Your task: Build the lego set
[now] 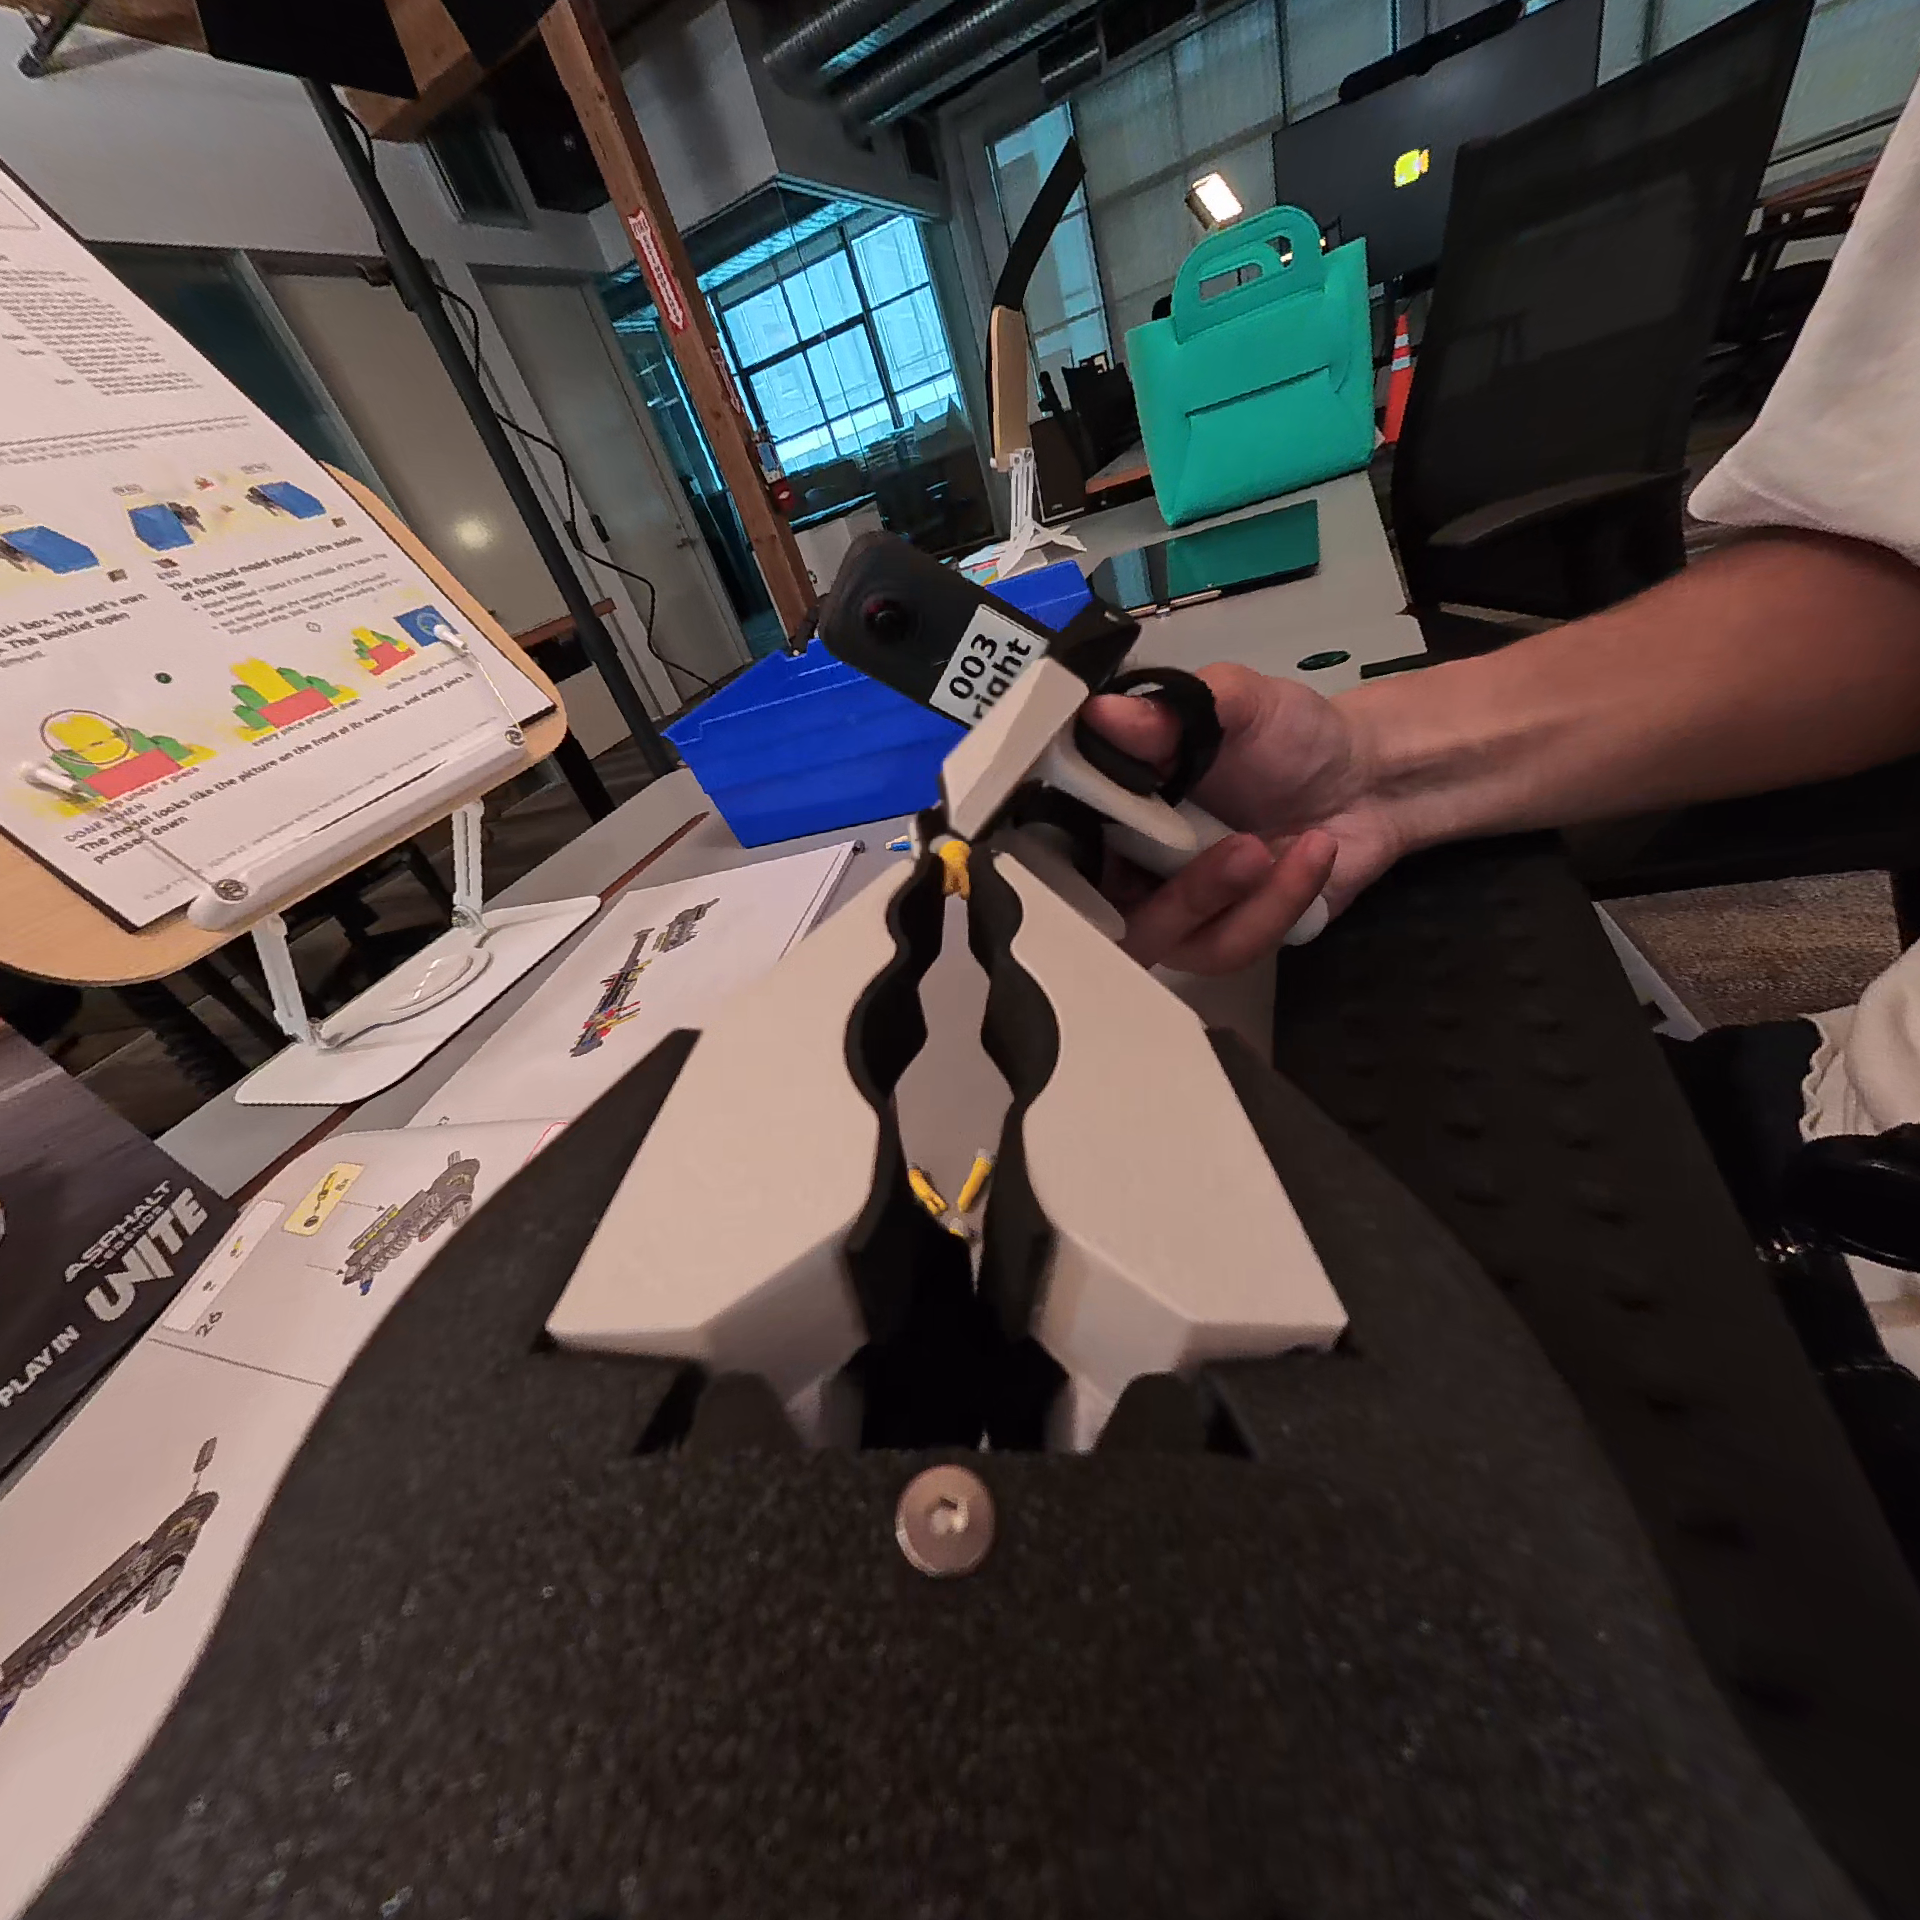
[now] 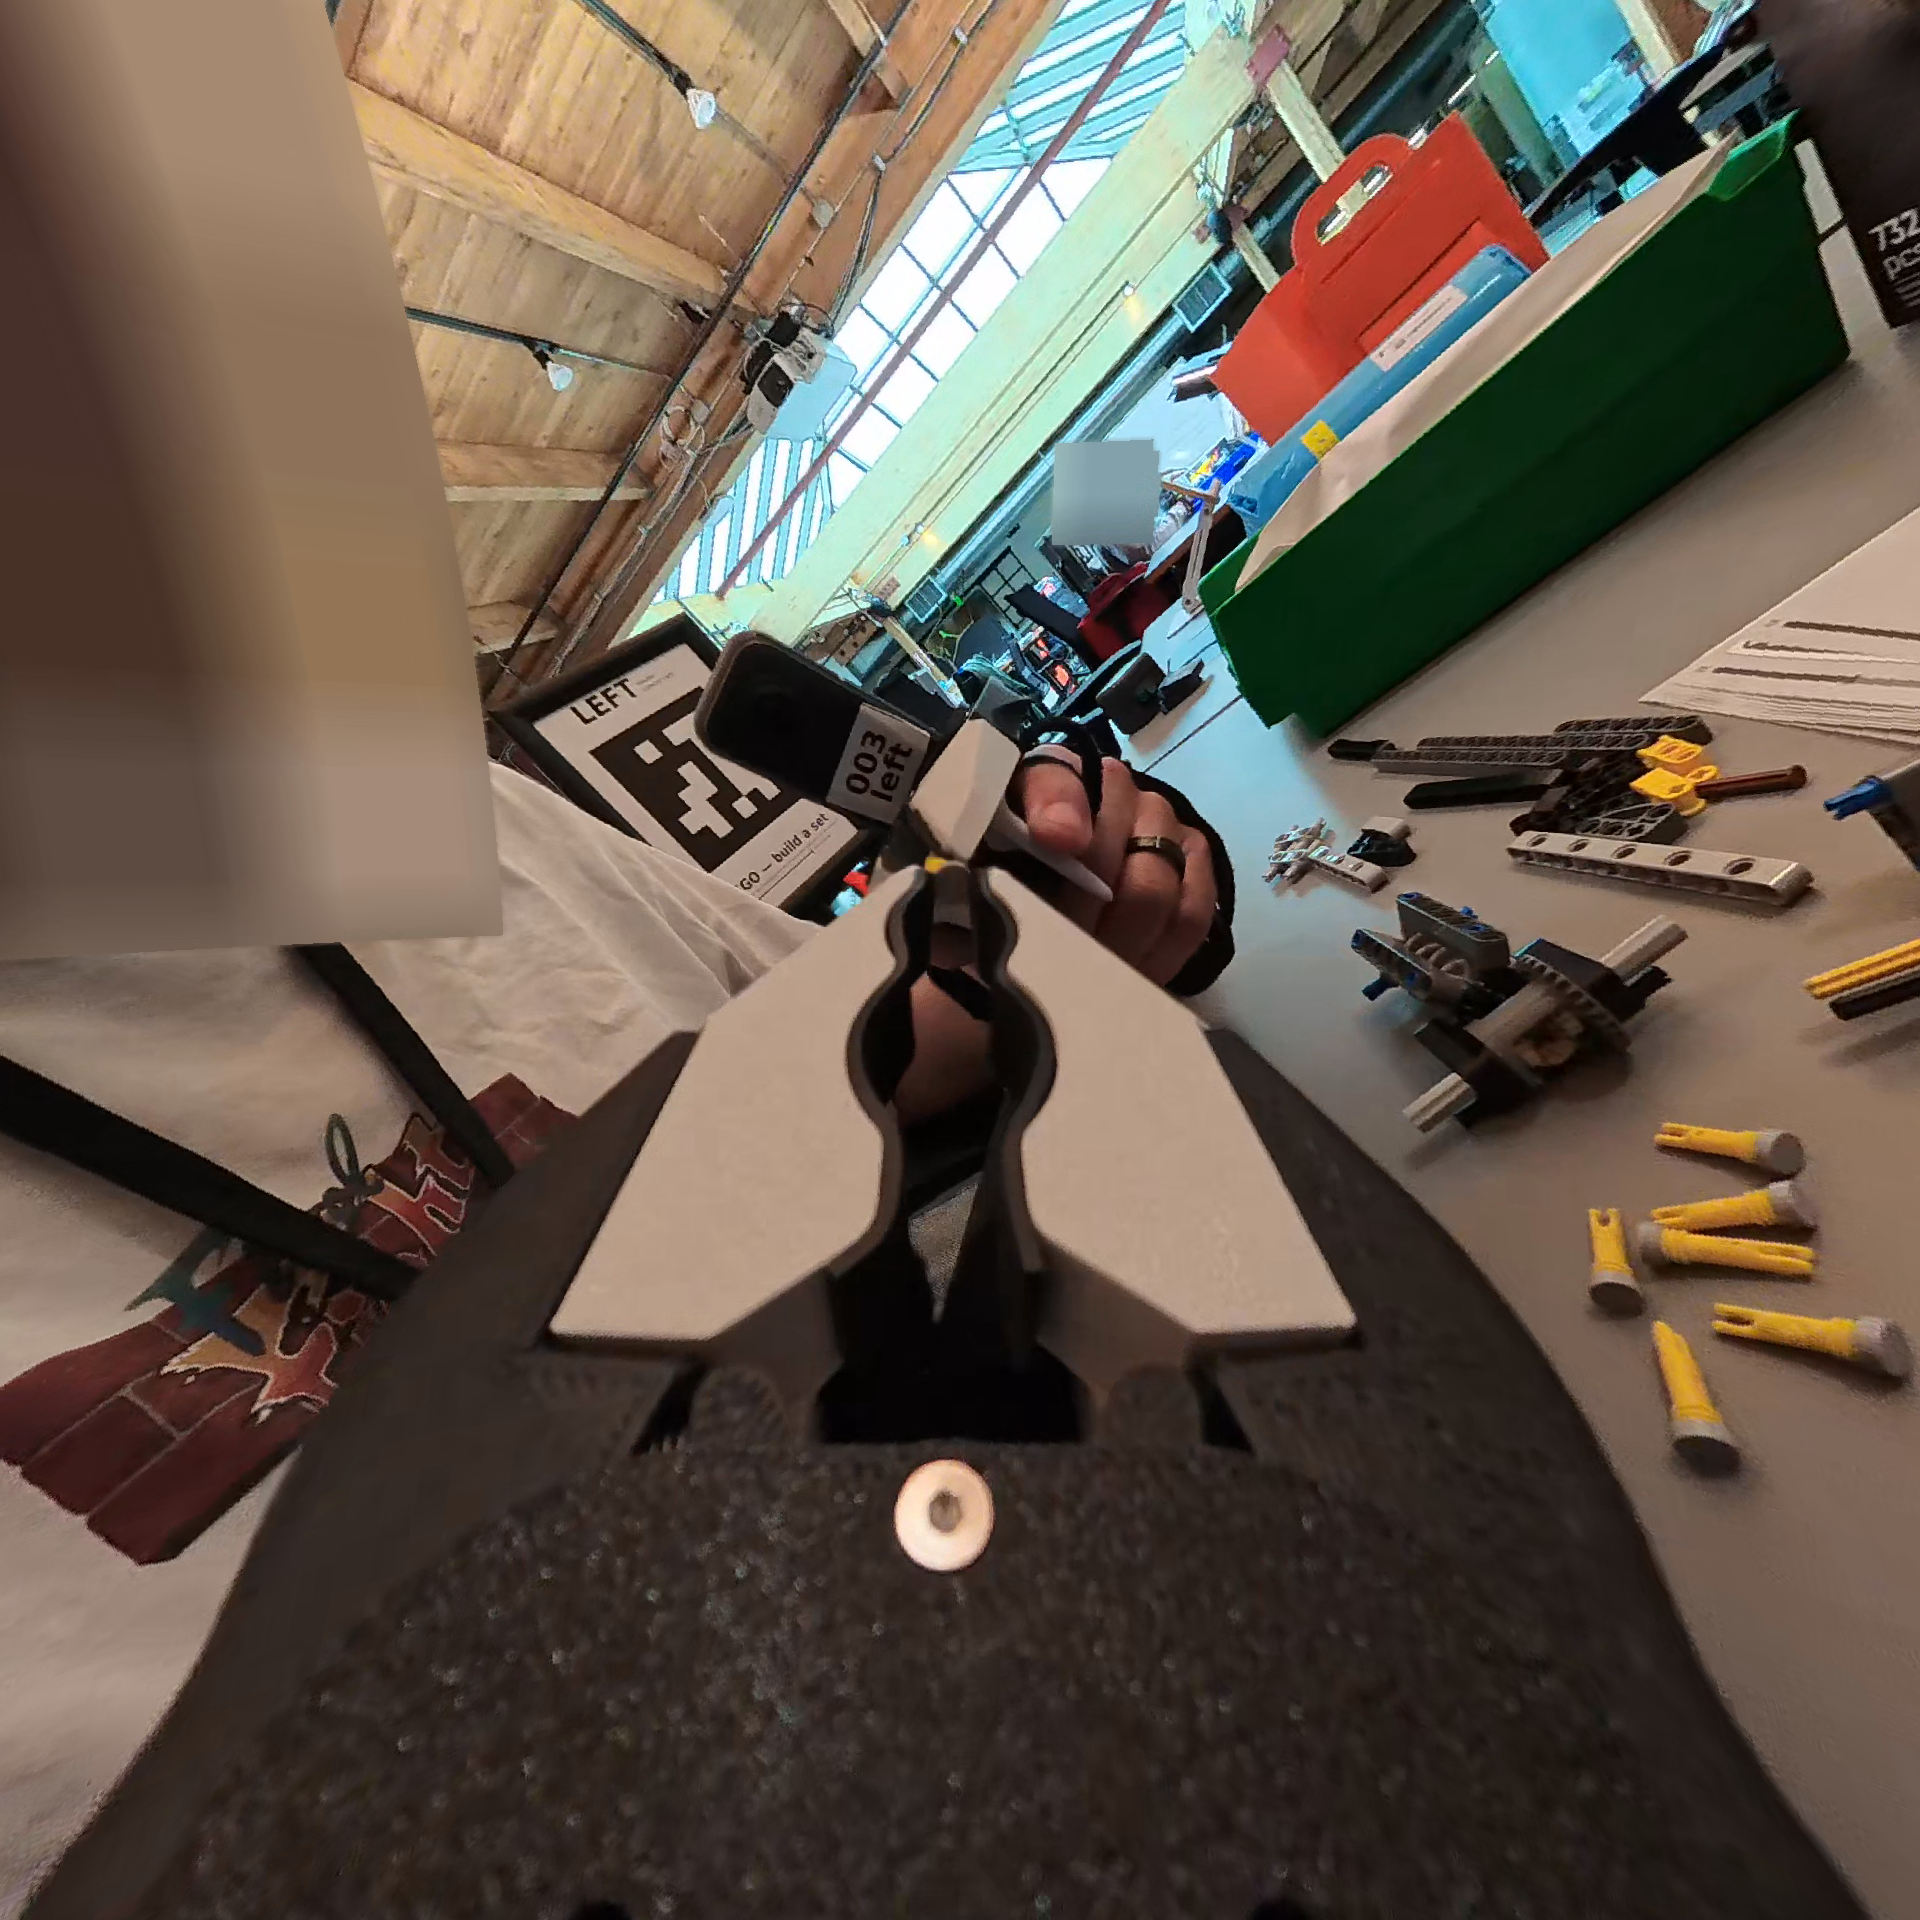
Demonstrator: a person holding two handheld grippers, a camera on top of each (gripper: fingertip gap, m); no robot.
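Note:
My left gripper (image 1: 948, 873) and my right gripper (image 2: 948, 885) meet tip to tip above the table. A small yellow pin with a grey end is pinched between them. In the left wrist view its yellow part (image 1: 954, 869) sits between my left fingertips. In the right wrist view its grey end (image 2: 948, 910) sits between my right fingertips. Both grippers are closed on it. A half-built black and grey lego assembly (image 2: 1507, 1003) lies on the table to the right, with several loose yellow pins (image 2: 1725, 1247) in front of it.
An open instruction booklet (image 1: 665, 966) lies under the grippers. A blue bin (image 1: 821, 748) and a sheet on a stand (image 1: 208, 623) are behind it. A green bin (image 2: 1507, 499), loose grey and black beams (image 2: 1662, 864) and an office chair (image 1: 1558, 312) stand around. My two grippers' fingertips are within a few centimetres of each other.

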